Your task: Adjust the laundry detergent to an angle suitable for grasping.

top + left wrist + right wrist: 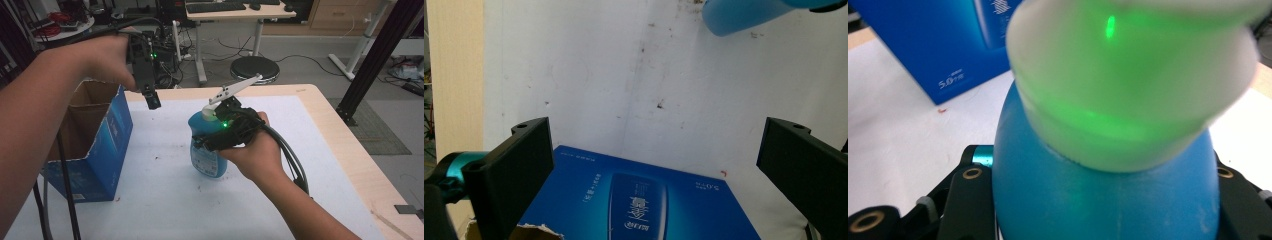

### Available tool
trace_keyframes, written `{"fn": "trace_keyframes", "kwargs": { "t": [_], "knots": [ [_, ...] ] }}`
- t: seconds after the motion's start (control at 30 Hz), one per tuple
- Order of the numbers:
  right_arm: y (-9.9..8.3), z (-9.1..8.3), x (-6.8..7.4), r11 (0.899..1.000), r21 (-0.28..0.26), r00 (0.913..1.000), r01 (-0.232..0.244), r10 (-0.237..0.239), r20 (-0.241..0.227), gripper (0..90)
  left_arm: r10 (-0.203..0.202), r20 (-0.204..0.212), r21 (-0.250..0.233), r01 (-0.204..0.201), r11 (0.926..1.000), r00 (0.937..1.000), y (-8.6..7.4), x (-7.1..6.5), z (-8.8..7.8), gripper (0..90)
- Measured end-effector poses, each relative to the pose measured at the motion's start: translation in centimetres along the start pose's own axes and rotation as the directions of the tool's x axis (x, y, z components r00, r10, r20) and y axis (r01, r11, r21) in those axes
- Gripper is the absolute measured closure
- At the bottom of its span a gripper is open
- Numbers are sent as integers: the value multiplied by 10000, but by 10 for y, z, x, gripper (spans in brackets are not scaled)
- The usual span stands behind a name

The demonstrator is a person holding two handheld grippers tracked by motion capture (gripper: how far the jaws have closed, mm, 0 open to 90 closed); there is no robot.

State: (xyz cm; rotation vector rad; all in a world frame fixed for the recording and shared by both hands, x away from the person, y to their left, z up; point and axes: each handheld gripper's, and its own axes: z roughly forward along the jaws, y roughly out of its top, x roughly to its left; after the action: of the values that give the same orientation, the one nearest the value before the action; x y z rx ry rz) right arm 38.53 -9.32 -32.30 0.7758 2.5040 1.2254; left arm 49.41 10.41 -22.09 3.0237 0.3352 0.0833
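In the right gripper view the blue bottle [1103, 200] is cropped at the bottom and sides, its white cap [1128, 85] blurred and washed in green light, so the pads that press on it are mostly hidden behind its shoulders; only the black jaw bases show at the lower corners. From the high view the right tongs [220, 134] are clamped around the bottle's upper body, near the middle of the white surface [165, 200], and the hand [257, 150] covers much of the grip. Whether the bottle's base rests on the surface cannot be told there. The left tongs [151, 100] hang over the surface's far left part — jaws spread wide, nothing between them — above the open blue box [97, 150], which stands at the left edge and is partly cut off behind the person's forearm. In the left gripper view the box's printed side [639, 205] lies below the jaws, cropped at the bottom, and a corner of the bottle shows at the top edge — its label out of frame
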Motion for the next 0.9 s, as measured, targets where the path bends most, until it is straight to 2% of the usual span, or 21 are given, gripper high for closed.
{"fn": "trace_keyframes", "kwargs": {
  "t": [0.03,0.17,0.2,0.3,0.33,0.4,0.43,0.47,0.53,0.57,0.6,0.63,0.67,0.8,0.9],
  "knots": [
    [1,-1,0,9999,10,9998,172,-172,-111,446,-2,-11,-48,2,10000,10000,0,0,0,17],
    [3,-6,-1,9995,43,9976,323,-319,-618,446,-11,0,-40,11,10000,10000,1,-1,-1,18],
    [5,-9,-1,9989,121,9936,456,-441,-1038,446,-12,17,-32,12,10000,10000,0,-1,0,18],
    [6,-11,1,9978,120,9898,653,-632,-1280,446,-44,25,-25,44,10000,10000,0,0,0,18],
    [6,-12,3,9948,79,9823,1020,-994,-1590,445,-52,36,-12,52,10000,10000,-1,1,1,18],
    [6,-13,4,9935,64,9792,1132,-1105,-1702,445,-53,41,0,53,10000,10000,-1,1,1,18],
    [6,-13,6,9912,53,9732,1322,-1288,-1904,444,-99,45,-6,99,10000,9999,0,1,1,18],
    [5,-13,8,9873,144,9630,1584,-1512,-2230,444,-84,62,-9,84,10000,9999,0,1,2,18],
    [4,-13,9,9835,277,9570,1788,-1673,-2371,444,-82,70,4,82,10000,9999,-1,1,2,18],
    [4,-13,9,9835,277,9570,1788,-1673,-2371,444,-82,70,4,82,10000,9999,-1,1,2,18],
    [3,-12,11,9746,376,9455,2209,-2045,-2536,444,-89,74,-2,89,10000,9999,-1,2,3,17],
    [3,-12,11,9746,376,9455,2209,-2045,-2536,444,-89,74,-2,89,10000,9999,-1,2,3,18],
    [1,-12,12,9679,360,9338,2489,-2299,-2742,444,-103,80,28,102,9999,9999,-1,2,3,18],
    [-1,-11,14,9620,155,9123,2726,-2533,-3217,444,-106,120,46,106,9999,9999,-1,2,5,18],
    [-1,-10,17,9532,-110,8889,3022,-2859,-3579,444,-90,133,60,89,9999,9999,0,1,6,17]
  ]
}}
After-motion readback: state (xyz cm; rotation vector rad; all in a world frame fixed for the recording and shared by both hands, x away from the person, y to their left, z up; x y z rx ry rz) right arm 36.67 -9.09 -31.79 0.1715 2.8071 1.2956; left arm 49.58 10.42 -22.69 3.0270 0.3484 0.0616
